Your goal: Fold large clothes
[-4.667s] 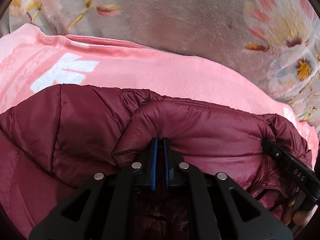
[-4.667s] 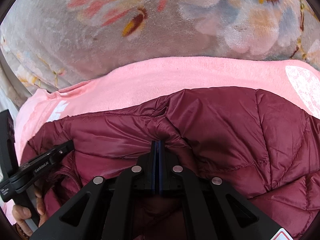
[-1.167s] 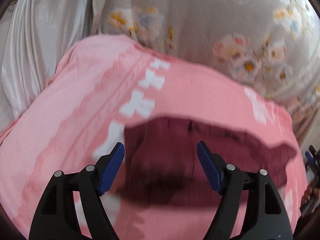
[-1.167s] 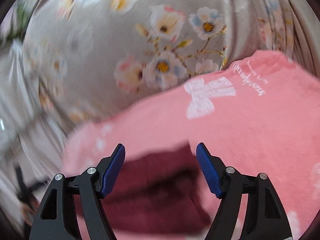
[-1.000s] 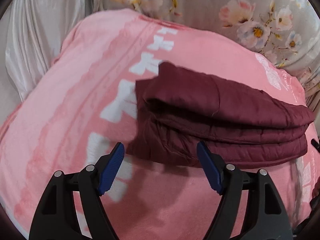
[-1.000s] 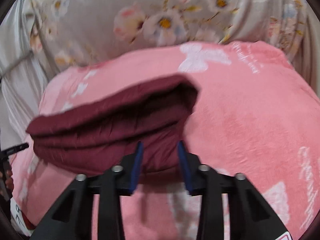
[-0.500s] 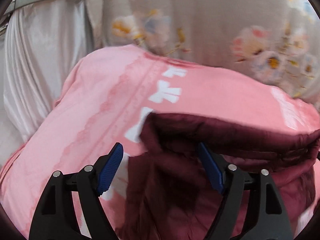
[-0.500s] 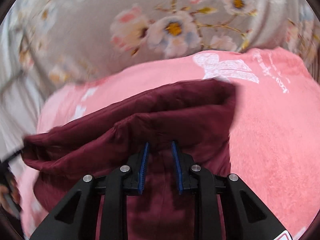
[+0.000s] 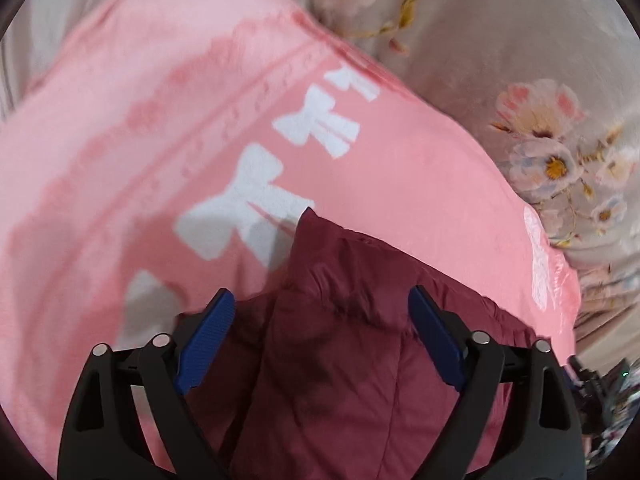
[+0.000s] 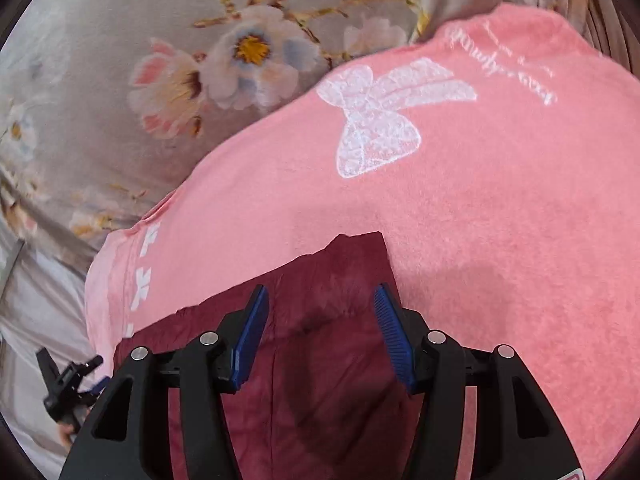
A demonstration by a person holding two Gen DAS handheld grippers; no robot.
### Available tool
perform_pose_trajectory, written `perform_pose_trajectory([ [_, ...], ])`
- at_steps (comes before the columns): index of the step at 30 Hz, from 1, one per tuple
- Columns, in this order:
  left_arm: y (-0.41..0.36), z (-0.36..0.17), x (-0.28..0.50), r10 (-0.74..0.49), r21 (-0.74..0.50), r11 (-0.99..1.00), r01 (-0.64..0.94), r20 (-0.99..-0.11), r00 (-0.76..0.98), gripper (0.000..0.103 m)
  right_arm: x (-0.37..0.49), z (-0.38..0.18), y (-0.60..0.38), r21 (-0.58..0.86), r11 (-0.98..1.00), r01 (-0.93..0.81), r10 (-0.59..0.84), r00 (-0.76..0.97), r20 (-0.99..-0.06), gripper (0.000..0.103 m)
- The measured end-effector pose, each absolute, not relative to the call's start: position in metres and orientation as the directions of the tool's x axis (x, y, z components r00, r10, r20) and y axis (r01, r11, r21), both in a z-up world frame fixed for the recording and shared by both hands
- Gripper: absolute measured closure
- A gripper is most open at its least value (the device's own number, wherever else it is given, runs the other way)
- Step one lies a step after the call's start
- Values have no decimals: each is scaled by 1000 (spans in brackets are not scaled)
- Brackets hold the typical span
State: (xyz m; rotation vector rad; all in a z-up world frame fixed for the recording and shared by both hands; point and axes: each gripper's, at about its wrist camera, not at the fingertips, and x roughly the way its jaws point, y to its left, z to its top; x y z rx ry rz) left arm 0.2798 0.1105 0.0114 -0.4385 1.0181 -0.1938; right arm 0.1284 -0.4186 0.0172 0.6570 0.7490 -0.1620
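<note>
A folded maroon jacket (image 9: 332, 360) is seen lying on the pink blanket (image 9: 160, 128), its long axis running between the two grippers. One end is straddled by the left gripper (image 9: 320, 344), the other by the right gripper (image 10: 320, 340); both jaws are spread, nothing pinched.
</note>
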Motion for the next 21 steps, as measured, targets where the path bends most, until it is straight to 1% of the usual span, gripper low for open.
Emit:
perform_pose_trajectory([
  [1, 109, 5, 284, -376, -460, 887, -51, -781, 498, 39, 136, 13, -419, 489, 790, 371, 90, 719, -689, 48],
  [2, 104, -3, 290, -435, -504, 863, -32, -775, 459, 59, 146, 6, -419, 479, 792, 379, 98, 695, -712, 48],
  [3, 102, -8, 292, -457, -521, 853, -32, -776, 435, 66, 153, 0, -418, 479, 793, 375, 118, 678, -726, 48],
  [4, 100, -12, 291, -461, -526, 850, -34, -774, 434, 78, 156, -5, -416, 481, 793, 374, 133, 665, -735, 54],
  [5, 100, -11, 288, -461, -524, 851, -24, -769, 443, 90, 158, -10, -413, 473, 799, 372, 136, 654, -745, 74],
  [6, 102, -8, 284, -464, -526, 850, -14, -762, 452, 94, 156, -11, -409, 448, 816, 365, 124, 648, -752, 85],
  [7, 105, -5, 281, -464, -528, 849, -11, -756, 461, 97, 152, -8, -405, 435, 829, 352, 115, 655, -747, 100],
  [8, 111, 2, 272, -465, -530, 848, -2, -745, 479, 98, 145, -3, -401, 437, 834, 336, 116, 668, -735, 101],
  [11, 125, 32, 238, -466, -527, 849, 34, -716, 520, 98, 105, 28, -387, 440, 860, 259, 127, 727, -675, 102],
  [14, 137, 49, 213, -455, -518, 855, 31, -719, 525, 98, 76, 51, -372, 393, 891, 227, 97, 751, -653, 102],
  [16, 137, 43, 216, -431, -492, 871, 16, -747, 507, 98, 77, 51, -364, 340, 911, 235, 62, 736, -674, 102],
  [17, 132, 34, 222, -391, -449, 893, 4, -774, 498, 98, 82, 47, -363, 315, 916, 247, 41, 725, -688, 102],
  [19, 123, 12, 234, -359, -414, 910, -17, -808, 467, 97, 94, 30, -364, 283, 918, 278, 10, 696, -718, 102],
  [21, 119, -2, 237, -344, -401, 916, -28, -819, 459, 97, 105, 11, -367, 231, 919, 321, -42, 660, -751, 102],
])
